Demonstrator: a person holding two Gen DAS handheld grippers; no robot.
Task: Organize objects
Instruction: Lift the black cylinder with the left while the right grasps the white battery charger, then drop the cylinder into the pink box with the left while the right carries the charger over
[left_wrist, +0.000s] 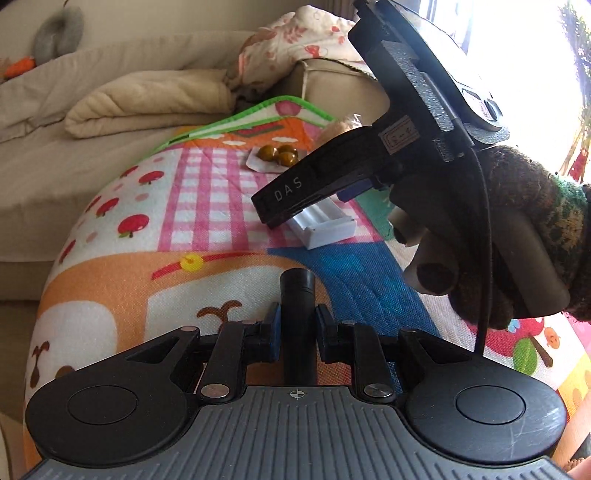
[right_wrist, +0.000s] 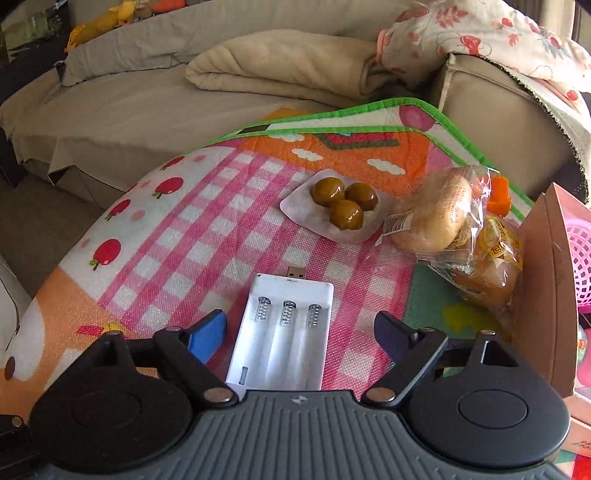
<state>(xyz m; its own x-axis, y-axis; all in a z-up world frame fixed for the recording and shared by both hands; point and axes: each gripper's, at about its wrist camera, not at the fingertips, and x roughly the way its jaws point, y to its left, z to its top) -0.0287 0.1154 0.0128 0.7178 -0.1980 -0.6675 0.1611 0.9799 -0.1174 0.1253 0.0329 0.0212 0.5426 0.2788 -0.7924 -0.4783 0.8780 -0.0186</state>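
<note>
My left gripper (left_wrist: 297, 323) is shut on a black cylindrical battery (left_wrist: 297, 295) that stands upright between its blue pads, above the colourful mat. A white battery charger (right_wrist: 282, 332) with three empty slots, springs and a USB plug lies on the pink checked part of the mat. It also shows in the left wrist view (left_wrist: 325, 225), partly under the right gripper. My right gripper (right_wrist: 299, 332) is open, its jaws standing on either side of the charger, just above it. In the left wrist view the right gripper (left_wrist: 280, 206) hangs over the charger, held by a gloved hand (left_wrist: 517, 229).
A white dish with three brown glazed balls (right_wrist: 341, 206) sits beyond the charger. Bagged bread rolls (right_wrist: 454, 229) lie to the right, beside a brown cardboard box (right_wrist: 546, 295) and a pink basket (right_wrist: 580, 258). A beige sofa with folded blankets (right_wrist: 280, 66) stands behind the mat.
</note>
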